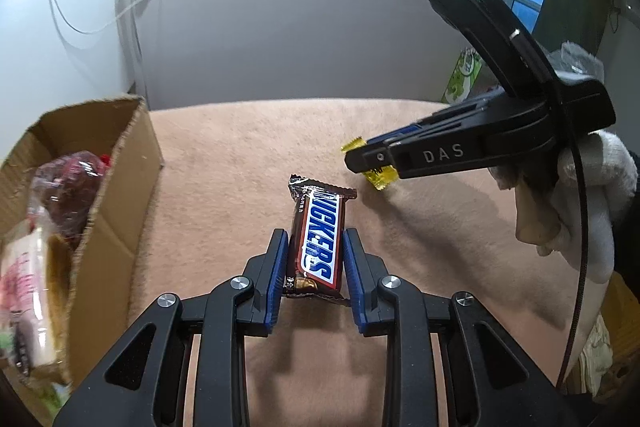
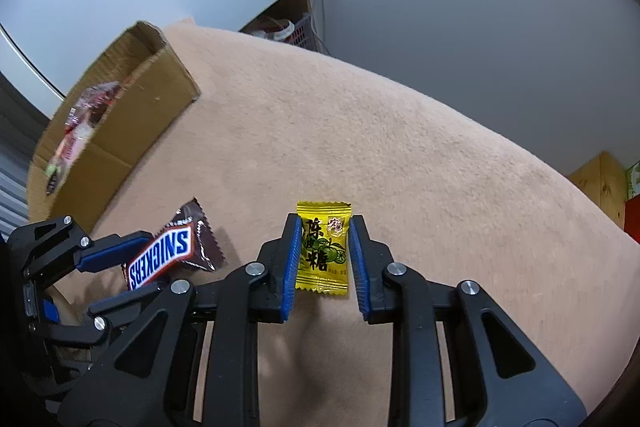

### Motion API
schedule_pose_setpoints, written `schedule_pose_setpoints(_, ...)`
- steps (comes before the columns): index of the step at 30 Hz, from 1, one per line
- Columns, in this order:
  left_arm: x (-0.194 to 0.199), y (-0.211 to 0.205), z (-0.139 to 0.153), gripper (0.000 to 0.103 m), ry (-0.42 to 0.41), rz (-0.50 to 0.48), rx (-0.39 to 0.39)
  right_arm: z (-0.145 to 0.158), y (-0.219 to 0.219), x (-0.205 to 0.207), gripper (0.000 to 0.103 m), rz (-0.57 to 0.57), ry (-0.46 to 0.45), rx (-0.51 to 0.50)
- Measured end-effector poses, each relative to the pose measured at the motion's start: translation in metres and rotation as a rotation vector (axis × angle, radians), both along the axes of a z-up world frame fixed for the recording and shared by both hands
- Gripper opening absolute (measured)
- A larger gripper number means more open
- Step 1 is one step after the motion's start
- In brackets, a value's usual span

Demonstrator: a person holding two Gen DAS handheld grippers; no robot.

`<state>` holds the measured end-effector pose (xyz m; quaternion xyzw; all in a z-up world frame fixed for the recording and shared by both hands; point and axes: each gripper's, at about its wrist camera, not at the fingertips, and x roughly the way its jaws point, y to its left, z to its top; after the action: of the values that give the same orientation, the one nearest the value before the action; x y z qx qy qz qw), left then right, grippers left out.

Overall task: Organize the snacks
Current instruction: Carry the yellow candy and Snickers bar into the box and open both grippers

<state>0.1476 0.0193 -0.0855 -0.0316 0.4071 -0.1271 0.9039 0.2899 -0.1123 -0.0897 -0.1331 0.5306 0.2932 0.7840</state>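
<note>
A brown Snickers bar [image 1: 320,223] stands lengthwise between the blue pads of my left gripper [image 1: 315,233], which is shut on it just above the tan cloth [image 1: 240,155]. The right wrist view shows the same bar [image 2: 160,259] in that gripper [image 2: 154,263] at the lower left. My right gripper [image 2: 325,219] is shut on a small yellow candy packet [image 2: 323,247] with black characters. From the left wrist view this gripper [image 1: 360,159] reaches in from the right with the yellow candy [image 1: 382,179] in its tip. An open cardboard box [image 1: 120,163] holding wrapped snacks sits at the left.
A white-gloved hand [image 1: 580,207] holds the right gripper's handle. The cardboard box [image 2: 160,99] lies at the cloth's far-left corner. A grey wall and window sill stand behind. A green packet [image 1: 466,75] and a wooden crate [image 2: 600,183] sit off the cloth's right edge.
</note>
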Motion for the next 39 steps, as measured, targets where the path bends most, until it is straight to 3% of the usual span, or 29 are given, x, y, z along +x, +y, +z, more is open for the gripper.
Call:
schedule_pose_setpoints(10,-0.031,0.039,0.038,0.026,-0.096,0.087,-0.036,0.047,0.01,-0.024,0.025,0.033,-0.077,0.08)
schedule_pose_setpoints(19,-0.06,0.092,0.058,0.026,-0.148,0.203,-0.009,0.086,0.058,-0.045,0.025,0.099,-0.139,0.15)
schedule_pose_setpoints(39,-0.081,0.165,0.058,0.026,-0.159,0.351,0.049,0.088,0.16,-0.043,0.025,0.188,-0.13,0.196)
